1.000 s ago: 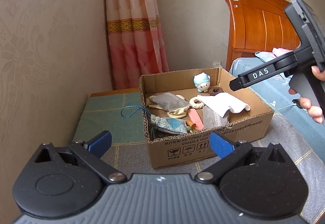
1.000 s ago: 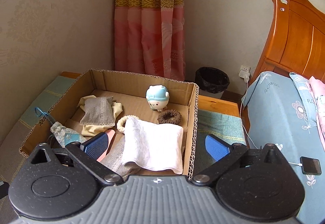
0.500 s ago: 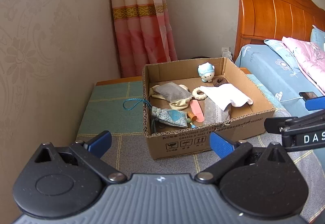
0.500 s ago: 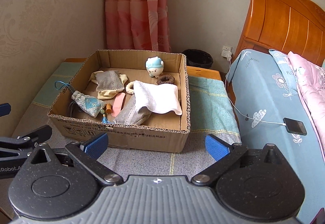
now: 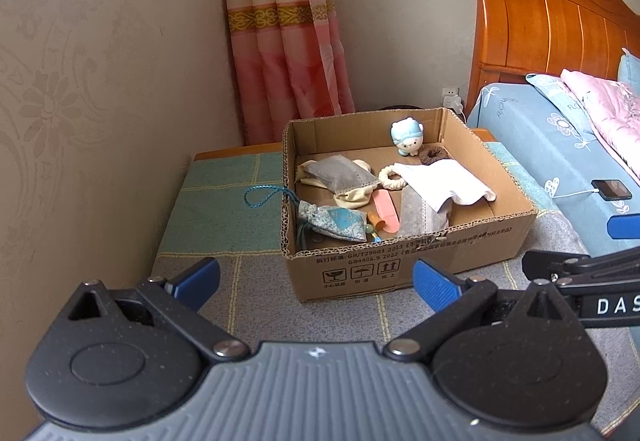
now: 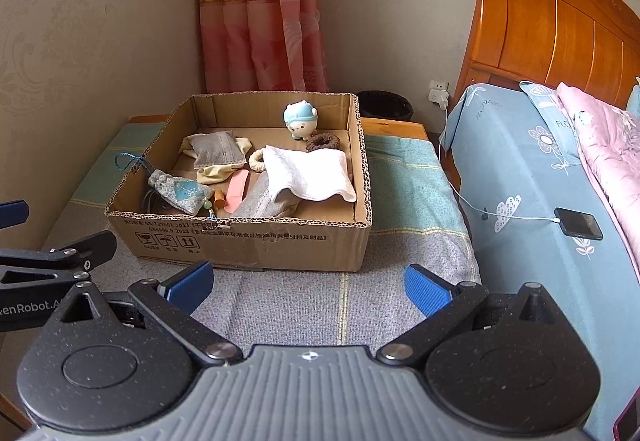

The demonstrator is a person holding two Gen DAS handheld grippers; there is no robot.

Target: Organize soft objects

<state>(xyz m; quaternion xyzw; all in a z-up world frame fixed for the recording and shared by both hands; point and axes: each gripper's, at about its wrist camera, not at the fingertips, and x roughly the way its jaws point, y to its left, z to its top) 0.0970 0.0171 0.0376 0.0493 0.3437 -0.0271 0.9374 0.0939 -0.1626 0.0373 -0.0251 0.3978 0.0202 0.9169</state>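
- Both grippers, left gripper and right gripper, have drawn back from the cardboard box; this suggests the sorting is finished or paused.
- Jaws wide on both, nothing held.
- White cloth and patterned pouch lie inside the box, far beyond the jaws.

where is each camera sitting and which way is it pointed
Left wrist: sits on the left claw, low over the blanket, facing the cardboard box from its front-left; its open blue fingers show, and the right claw's arm at the right edge.
Right wrist: sits on the right claw, facing the box squarely; its open fingers show, and the left claw's arm at the left edge.
Both share the box, blue plush toy, curtain, headboard and phone.
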